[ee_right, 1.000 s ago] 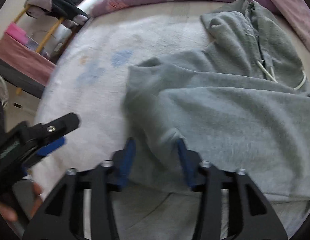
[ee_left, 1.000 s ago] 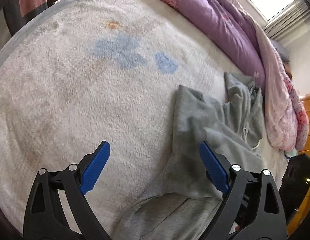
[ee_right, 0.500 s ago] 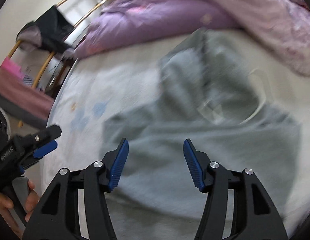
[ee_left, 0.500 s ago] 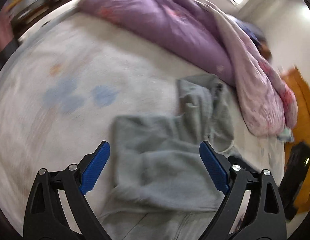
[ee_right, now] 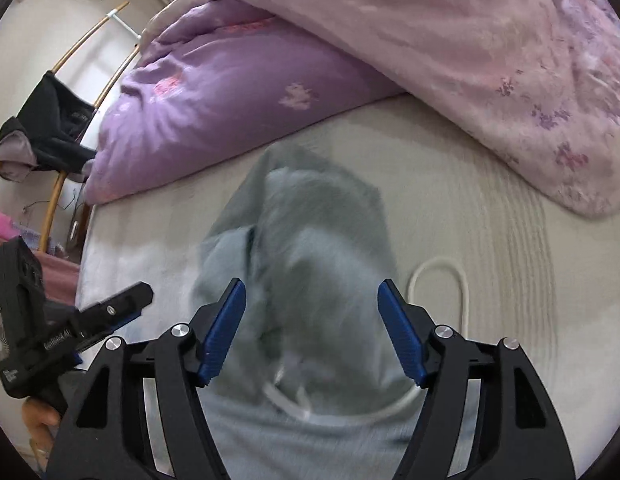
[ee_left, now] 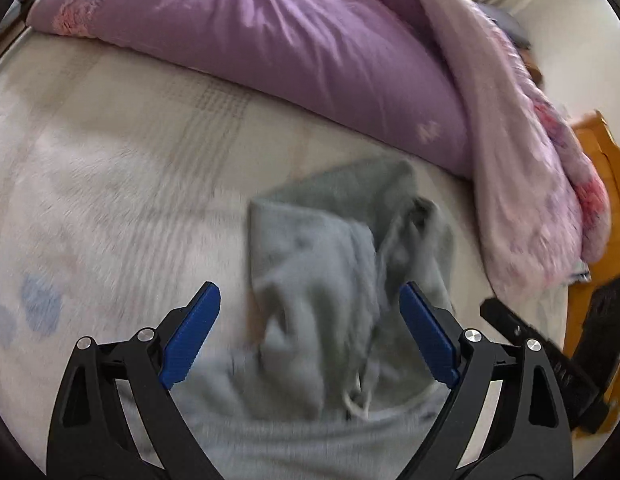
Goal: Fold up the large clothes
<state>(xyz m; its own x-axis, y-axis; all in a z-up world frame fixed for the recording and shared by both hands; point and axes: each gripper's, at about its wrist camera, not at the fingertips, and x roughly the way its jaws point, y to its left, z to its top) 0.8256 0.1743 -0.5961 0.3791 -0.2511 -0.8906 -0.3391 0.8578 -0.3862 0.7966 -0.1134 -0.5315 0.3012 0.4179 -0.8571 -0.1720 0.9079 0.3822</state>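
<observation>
A grey hoodie (ee_left: 330, 280) lies on the white bed, its hood crumpled toward the purple duvet and a white drawstring (ee_left: 356, 400) showing. My left gripper (ee_left: 310, 336) is open and empty, hovering above the hood end. In the right wrist view the hoodie (ee_right: 310, 248) lies ahead with its white drawstring (ee_right: 438, 276) looped on the bed. My right gripper (ee_right: 312, 328) is open and empty above the hood. The left gripper (ee_right: 77, 324) shows at the left edge of that view. The right gripper's black body (ee_left: 550, 356) shows at the right of the left wrist view.
A purple duvet (ee_left: 269, 40) and a pink floral quilt (ee_left: 530, 160) are heaped along the far side of the bed. The white fleece bed cover (ee_left: 109, 184) spreads to the left. A wooden bed frame (ee_left: 606, 168) is at the right. A clothes rack (ee_right: 49, 120) stands beyond the bed.
My right gripper has let go of the hoodie fabric and opened. Both grippers have swung from the hoodie's body toward its hood end near the duvet. The left stayed open.
</observation>
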